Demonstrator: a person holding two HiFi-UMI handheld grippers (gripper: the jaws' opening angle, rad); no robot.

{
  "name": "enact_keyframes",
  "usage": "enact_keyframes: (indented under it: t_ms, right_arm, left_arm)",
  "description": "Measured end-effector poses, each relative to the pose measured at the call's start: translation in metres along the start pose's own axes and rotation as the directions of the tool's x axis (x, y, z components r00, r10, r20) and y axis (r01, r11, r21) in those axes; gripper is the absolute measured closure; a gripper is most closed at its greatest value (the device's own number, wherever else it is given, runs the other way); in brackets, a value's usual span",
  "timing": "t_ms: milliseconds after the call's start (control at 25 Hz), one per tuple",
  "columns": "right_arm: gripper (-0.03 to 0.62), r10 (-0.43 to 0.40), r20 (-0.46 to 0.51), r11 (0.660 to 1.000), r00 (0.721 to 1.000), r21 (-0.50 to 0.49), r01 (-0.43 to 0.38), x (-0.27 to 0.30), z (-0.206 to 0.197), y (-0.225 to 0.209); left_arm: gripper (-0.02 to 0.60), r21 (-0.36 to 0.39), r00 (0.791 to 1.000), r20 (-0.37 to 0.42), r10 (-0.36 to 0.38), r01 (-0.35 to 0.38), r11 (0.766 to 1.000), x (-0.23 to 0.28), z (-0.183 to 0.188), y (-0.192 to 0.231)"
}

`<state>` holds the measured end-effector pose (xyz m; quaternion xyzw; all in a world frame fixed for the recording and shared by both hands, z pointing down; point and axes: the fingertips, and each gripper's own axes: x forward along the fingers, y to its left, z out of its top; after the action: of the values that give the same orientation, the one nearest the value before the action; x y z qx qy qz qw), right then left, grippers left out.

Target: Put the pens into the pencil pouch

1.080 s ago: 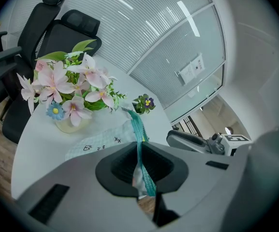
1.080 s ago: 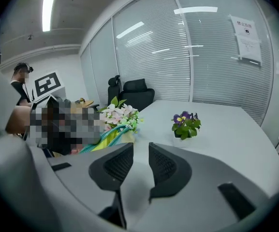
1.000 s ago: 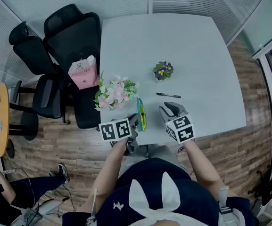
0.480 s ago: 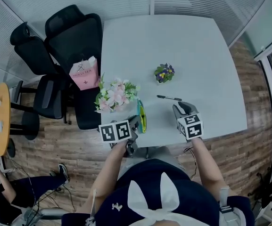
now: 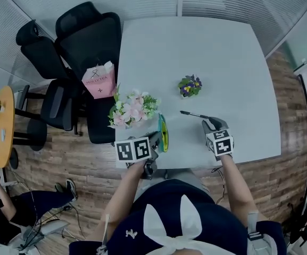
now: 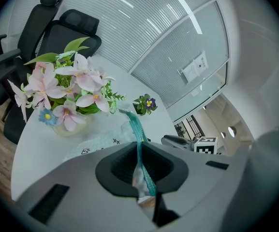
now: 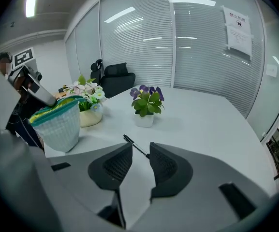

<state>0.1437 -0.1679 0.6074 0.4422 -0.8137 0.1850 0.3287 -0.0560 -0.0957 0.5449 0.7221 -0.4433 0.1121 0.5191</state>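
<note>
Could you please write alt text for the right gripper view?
The right gripper, jaws apart and just opened wider, points at a black pen on the white table, ungripped. The pencil pouch hangs at left; a potted plant stands behind.

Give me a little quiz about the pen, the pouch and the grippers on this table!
1. True or false: the black pen is already inside the pencil pouch.
2. What does the left gripper pinch? A) the pen B) the pencil pouch C) the pink flowers
3. Fill in: the right gripper's jaws are ____.
Key: 1 false, it lies on the table. 2 B. 3 open; they have just been opening, with the pen's end at their gap, ungripped.
</note>
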Motion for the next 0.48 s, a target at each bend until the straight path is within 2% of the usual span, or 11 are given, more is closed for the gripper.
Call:
enact_keyframes:
  t_ms: [480]
  right_arm:
    - [0.464,0.055,-0.145,0.994,0.988,-0.088,-0.069,0.048,-0.030,-0.020]
  left_arm:
    - [0.538,-0.026,1.000,0.011,0.013,-0.013,1.000,0.008,0.008,-0.005]
